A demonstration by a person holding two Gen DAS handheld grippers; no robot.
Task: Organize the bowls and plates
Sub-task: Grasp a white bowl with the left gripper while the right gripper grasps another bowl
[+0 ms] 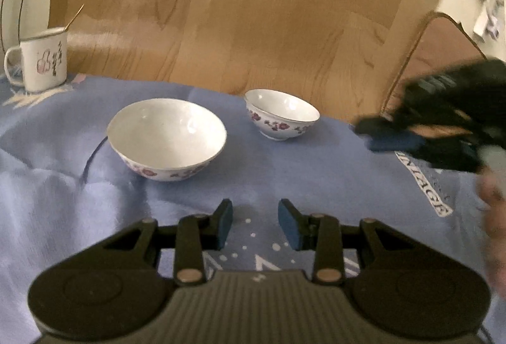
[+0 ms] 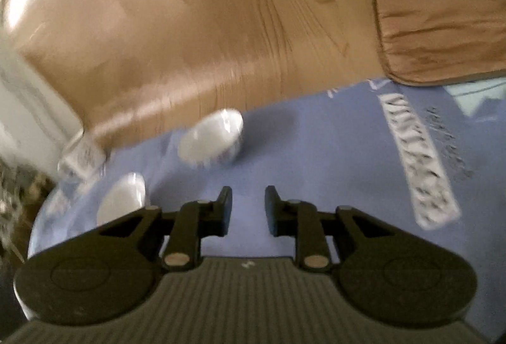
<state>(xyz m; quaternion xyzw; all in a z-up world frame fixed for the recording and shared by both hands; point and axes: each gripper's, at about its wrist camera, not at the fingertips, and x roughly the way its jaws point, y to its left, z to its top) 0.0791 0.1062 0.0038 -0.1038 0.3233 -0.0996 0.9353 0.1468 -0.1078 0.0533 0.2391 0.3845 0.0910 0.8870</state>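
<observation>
Two floral-patterned white bowls stand apart on a blue printed tablecloth (image 1: 316, 173): the larger bowl (image 1: 166, 140) sits left of centre, the smaller bowl (image 1: 281, 118) further back and to its right, near the table's far edge. The left gripper (image 1: 255, 224) hovers low over the cloth short of both bowls, its fingers spread apart and holding nothing. The right gripper (image 2: 248, 209), seen blurred at the right edge of the left wrist view, likewise has its fingers parted around bare cloth, the bowls lying ahead and to its left. An enamel mug (image 1: 42, 59) with a thin stick in it stands at the far left; wood flooring (image 1: 253, 12) lies beyond the table
</observation>
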